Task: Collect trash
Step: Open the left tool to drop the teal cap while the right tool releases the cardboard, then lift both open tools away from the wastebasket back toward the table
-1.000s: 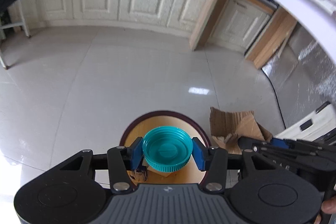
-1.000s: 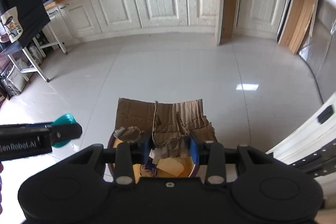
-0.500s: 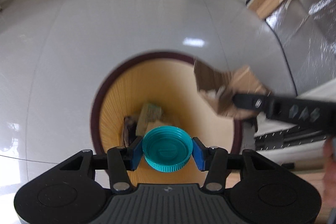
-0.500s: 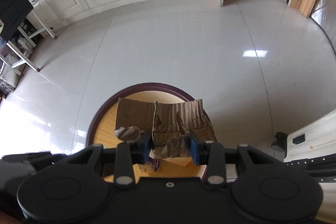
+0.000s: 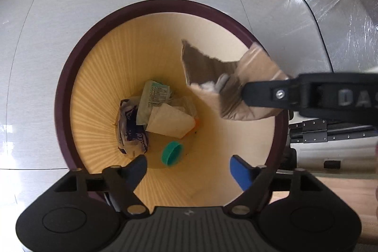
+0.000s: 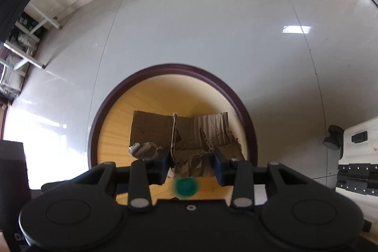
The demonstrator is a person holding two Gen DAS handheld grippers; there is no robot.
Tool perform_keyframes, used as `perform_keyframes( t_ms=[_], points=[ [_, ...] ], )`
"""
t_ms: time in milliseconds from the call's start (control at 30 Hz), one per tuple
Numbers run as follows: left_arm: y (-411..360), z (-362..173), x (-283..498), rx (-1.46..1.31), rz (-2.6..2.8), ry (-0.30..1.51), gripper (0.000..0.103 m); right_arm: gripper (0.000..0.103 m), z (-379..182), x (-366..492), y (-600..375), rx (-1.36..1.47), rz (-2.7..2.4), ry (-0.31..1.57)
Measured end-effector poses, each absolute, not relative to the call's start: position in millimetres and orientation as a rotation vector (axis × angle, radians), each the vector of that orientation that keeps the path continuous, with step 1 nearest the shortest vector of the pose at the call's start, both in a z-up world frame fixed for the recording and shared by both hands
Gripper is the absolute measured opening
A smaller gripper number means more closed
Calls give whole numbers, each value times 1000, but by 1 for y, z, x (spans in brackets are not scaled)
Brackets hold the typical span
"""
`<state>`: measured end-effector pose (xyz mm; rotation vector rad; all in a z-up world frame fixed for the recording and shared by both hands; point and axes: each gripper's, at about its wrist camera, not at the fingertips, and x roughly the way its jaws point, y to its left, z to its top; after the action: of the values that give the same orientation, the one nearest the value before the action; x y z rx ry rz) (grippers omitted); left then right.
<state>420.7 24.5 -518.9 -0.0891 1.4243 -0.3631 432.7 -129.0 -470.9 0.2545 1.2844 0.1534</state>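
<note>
White tiled floor [image 6: 189, 34], bin [image 5: 70, 77] below. Left gripper [image 5: 187, 163] fingers just opened, teal cap [image 5: 172, 153] dropped; right gripper [image 6: 191, 163] clamps cardboard [image 6: 186, 131]. Next: release it.

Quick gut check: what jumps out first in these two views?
The round bin with its dark rim fills both views, wrappers at its bottom. The teal cap lies down there beyond the open left gripper. The right gripper grips torn cardboard over the bin's mouth.
</note>
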Motion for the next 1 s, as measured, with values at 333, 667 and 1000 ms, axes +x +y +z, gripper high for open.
perform_keyframes(
  t_ms=[333, 667, 1000],
  points=[
    [25, -510, 408, 20, -387, 1410, 94, 44, -484, 430, -129, 256, 191, 1337],
    [32, -499, 395, 41, -371, 1395, 99, 65, -482, 414, -121, 148, 220, 1402],
    [51, -484, 382, 28, -313, 1384, 103, 75, -473, 398, -123, 75, 214, 1390]
  ],
)
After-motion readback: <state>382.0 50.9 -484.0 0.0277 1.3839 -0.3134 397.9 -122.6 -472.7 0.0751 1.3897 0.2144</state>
